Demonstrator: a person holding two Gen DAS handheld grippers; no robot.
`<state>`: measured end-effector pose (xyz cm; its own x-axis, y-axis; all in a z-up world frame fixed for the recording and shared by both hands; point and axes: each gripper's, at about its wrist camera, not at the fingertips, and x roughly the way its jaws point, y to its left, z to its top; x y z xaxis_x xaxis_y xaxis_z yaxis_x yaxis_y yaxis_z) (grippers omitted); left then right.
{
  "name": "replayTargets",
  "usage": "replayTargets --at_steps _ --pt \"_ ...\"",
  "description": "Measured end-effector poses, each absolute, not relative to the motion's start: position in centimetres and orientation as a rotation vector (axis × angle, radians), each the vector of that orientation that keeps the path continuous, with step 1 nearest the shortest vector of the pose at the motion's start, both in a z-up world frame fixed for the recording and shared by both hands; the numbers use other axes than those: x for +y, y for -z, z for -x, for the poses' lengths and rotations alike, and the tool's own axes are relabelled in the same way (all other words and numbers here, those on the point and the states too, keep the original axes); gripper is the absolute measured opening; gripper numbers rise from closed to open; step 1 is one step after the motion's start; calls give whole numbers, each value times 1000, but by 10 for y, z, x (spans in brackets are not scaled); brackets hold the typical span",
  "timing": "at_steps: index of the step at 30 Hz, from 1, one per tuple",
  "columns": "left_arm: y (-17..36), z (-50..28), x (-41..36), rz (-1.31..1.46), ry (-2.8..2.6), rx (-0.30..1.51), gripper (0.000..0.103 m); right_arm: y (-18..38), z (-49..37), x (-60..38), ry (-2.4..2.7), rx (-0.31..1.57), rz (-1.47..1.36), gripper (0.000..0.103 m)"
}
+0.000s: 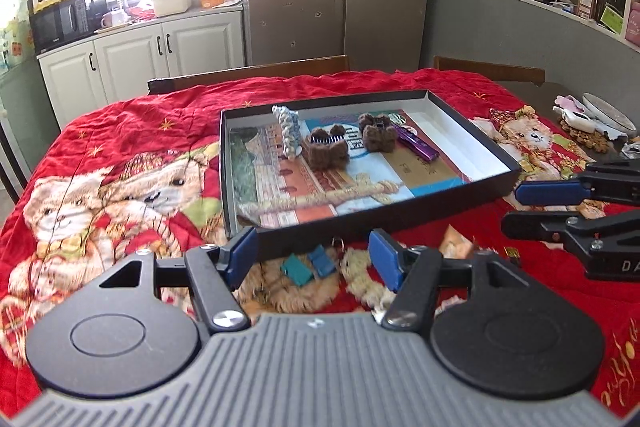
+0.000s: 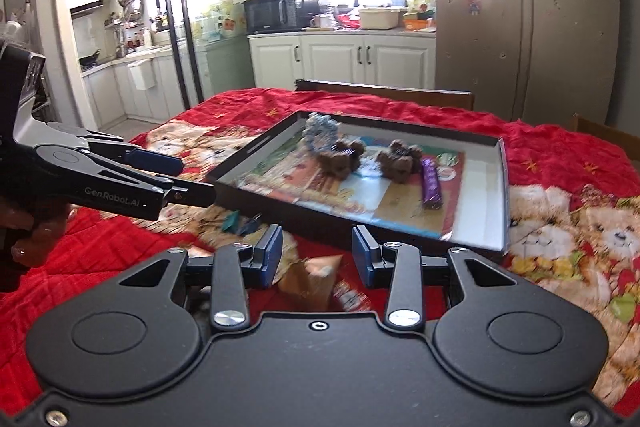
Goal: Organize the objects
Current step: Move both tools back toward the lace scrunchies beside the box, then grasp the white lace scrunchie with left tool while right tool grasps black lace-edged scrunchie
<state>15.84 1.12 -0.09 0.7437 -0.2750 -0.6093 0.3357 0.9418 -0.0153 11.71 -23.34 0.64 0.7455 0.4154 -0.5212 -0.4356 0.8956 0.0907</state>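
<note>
A shallow black box [image 1: 384, 215] [image 2: 360, 233] lies on the red bear-print cloth. Inside it are a blue-white braided piece [image 1: 289, 131], two brown fluffy clips [image 1: 325, 147] [image 1: 376, 135] and a purple stick [image 1: 416, 145] [image 2: 431, 185]. Two small teal clips [image 1: 306, 265] [image 2: 232, 221] and a brown packet [image 1: 454, 241] [image 2: 312, 279] rest on the cloth in front of the box. My left gripper [image 1: 312, 259] [image 2: 196, 179] hangs open above the teal clips, with nothing in it. My right gripper [image 2: 318, 255] [image 1: 514, 207] is open over the packet, jaws narrower, touching nothing.
Two wooden chair backs [image 1: 256, 71] [image 1: 488, 69] stand at the table's far side. A plate [image 1: 608, 113] and small clutter sit on the bare table corner at far right. White cabinets [image 2: 340, 59] and a fridge [image 2: 520, 27] lie beyond.
</note>
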Motion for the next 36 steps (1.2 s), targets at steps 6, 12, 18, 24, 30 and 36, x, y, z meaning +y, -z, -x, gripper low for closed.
replayTargets --at_steps 6,12,18,24,30,36 --pt "8 -133 16 -80 336 654 74 1 -94 -220 -522 564 56 37" --pt "18 -115 18 -55 354 669 70 14 -76 -206 -565 570 85 37" --pt "29 -104 13 -52 364 687 61 23 -72 -200 -580 582 83 37" --pt "36 -102 13 -28 383 714 52 29 -76 -201 -570 595 63 37" --pt "37 -100 9 -30 388 714 40 37 -79 -199 -552 609 82 37" --pt "42 -104 7 -20 399 739 30 42 -82 -198 -543 617 95 37"
